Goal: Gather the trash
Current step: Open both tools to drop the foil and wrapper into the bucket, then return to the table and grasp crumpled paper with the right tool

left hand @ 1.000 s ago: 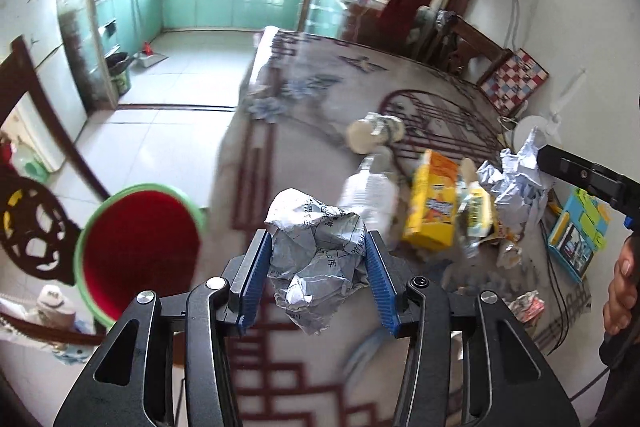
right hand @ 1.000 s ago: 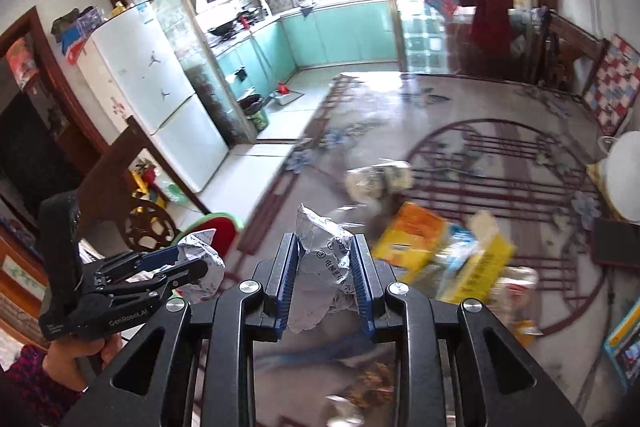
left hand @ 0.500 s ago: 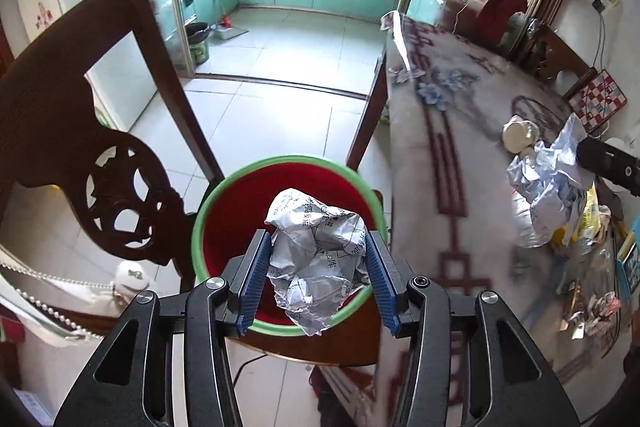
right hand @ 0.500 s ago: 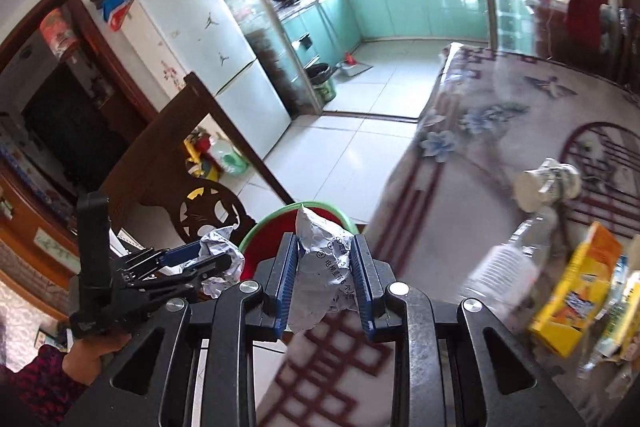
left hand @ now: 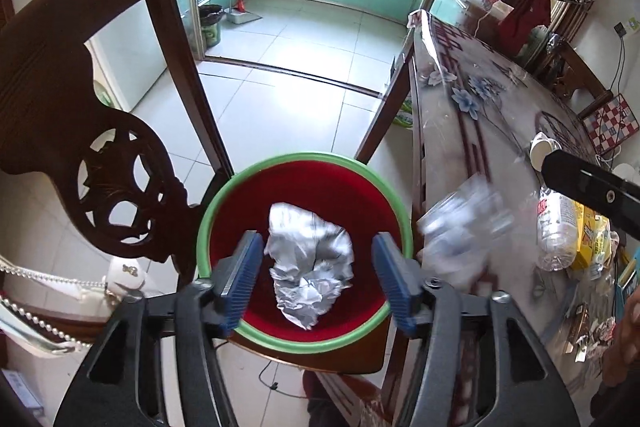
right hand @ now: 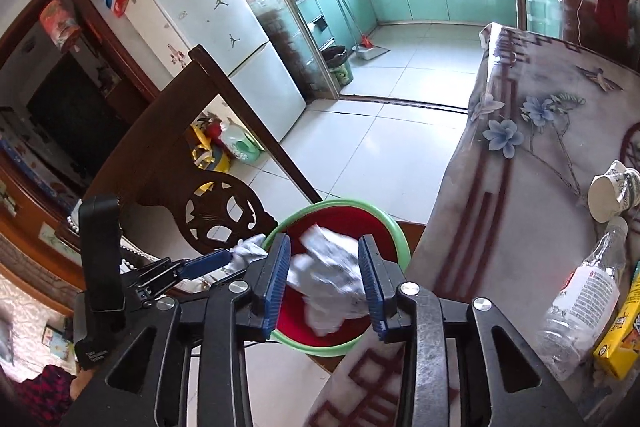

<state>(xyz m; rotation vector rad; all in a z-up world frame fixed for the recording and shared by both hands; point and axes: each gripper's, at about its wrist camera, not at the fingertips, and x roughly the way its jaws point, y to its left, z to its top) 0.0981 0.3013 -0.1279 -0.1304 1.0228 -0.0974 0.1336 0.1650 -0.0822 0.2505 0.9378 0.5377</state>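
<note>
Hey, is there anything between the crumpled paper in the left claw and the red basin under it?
Nothing visible. The left claw has just been opening, and the crumpled paper sits loose between its pads, right over the open mouth of the red basin. The chair back stands off to the left, outside the rim.

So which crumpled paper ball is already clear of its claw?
The crumpled ball between the left claw pads: gaps on both sides. The other ball still touches a right claw pad.
</note>
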